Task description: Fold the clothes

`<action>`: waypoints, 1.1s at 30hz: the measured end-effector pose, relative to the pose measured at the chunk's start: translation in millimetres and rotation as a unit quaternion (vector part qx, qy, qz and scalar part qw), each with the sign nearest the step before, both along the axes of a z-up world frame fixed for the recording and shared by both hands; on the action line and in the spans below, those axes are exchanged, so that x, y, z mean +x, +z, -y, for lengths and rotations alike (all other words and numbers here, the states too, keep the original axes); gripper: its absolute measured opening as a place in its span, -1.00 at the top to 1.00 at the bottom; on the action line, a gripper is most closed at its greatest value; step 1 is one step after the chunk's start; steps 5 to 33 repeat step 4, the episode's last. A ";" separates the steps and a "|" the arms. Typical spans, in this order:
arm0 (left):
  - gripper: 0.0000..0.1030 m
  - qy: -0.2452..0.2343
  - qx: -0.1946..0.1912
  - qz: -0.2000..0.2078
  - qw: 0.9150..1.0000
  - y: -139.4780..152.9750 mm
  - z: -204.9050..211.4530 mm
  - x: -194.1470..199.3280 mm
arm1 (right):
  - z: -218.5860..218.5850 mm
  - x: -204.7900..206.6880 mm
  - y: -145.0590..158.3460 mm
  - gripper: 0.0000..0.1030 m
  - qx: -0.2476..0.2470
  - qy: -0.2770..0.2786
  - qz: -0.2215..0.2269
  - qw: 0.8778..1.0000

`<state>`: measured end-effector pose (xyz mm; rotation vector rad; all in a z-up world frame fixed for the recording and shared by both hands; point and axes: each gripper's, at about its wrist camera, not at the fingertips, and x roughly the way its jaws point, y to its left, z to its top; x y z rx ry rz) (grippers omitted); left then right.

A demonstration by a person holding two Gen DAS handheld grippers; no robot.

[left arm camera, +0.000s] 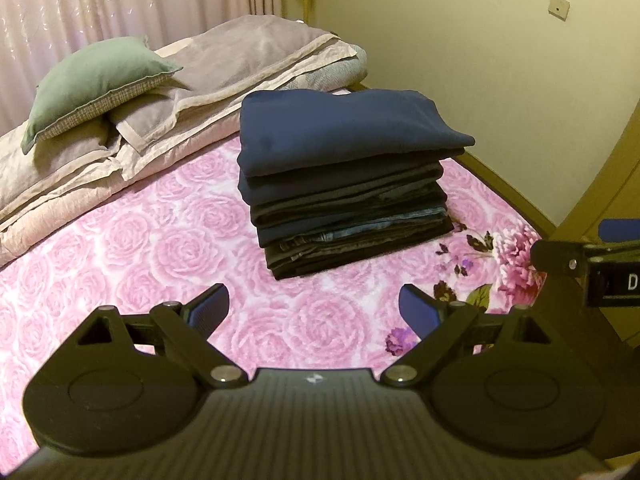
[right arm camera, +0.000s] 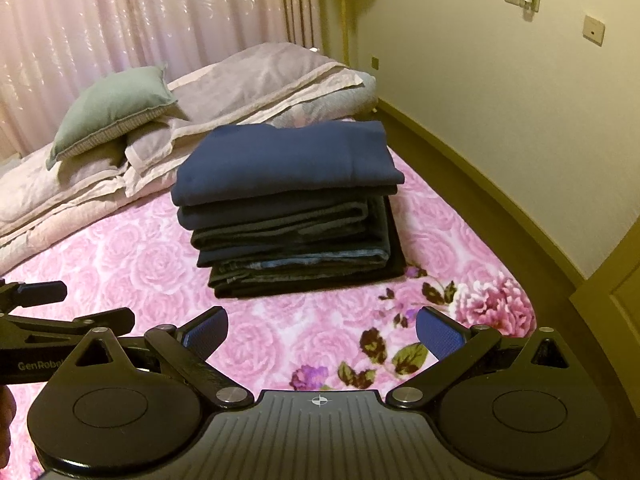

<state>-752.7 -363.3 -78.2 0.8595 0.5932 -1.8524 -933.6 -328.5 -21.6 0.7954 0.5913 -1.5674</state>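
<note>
A stack of several folded dark clothes [left arm camera: 348, 188] stands on the pink rose-patterned bed [left arm camera: 160, 248], with a navy piece on top. It also shows in the right wrist view [right arm camera: 292, 208]. My left gripper [left arm camera: 314, 308] is open and empty, held above the bed in front of the stack. My right gripper [right arm camera: 322, 332] is open and empty, also short of the stack. Part of the right gripper [left arm camera: 592, 268] shows at the right edge of the left wrist view, and part of the left gripper [right arm camera: 48, 320] at the left edge of the right wrist view.
A folded quilt [left arm camera: 120, 144] with a green pillow [left arm camera: 92, 80] on it lies along the far side of the bed. Pink curtains [right arm camera: 120, 20] hang behind. A cream wall [right arm camera: 500, 100] and an olive bed frame [right arm camera: 480, 168] run along the right.
</note>
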 end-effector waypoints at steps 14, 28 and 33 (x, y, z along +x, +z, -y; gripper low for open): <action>-0.75 0.000 -0.005 0.001 1.000 1.3 -2.8 -1.9 | 1.6 -2.0 -0.1 -0.99 0.000 0.005 0.001 1.000; -0.75 0.000 -0.005 0.001 1.000 1.3 -2.8 -1.9 | 1.6 -2.0 -0.1 -0.99 0.000 0.005 0.001 1.000; -0.75 0.000 -0.005 0.001 1.000 1.3 -2.8 -1.9 | 1.6 -2.0 -0.1 -0.99 0.000 0.005 0.001 1.000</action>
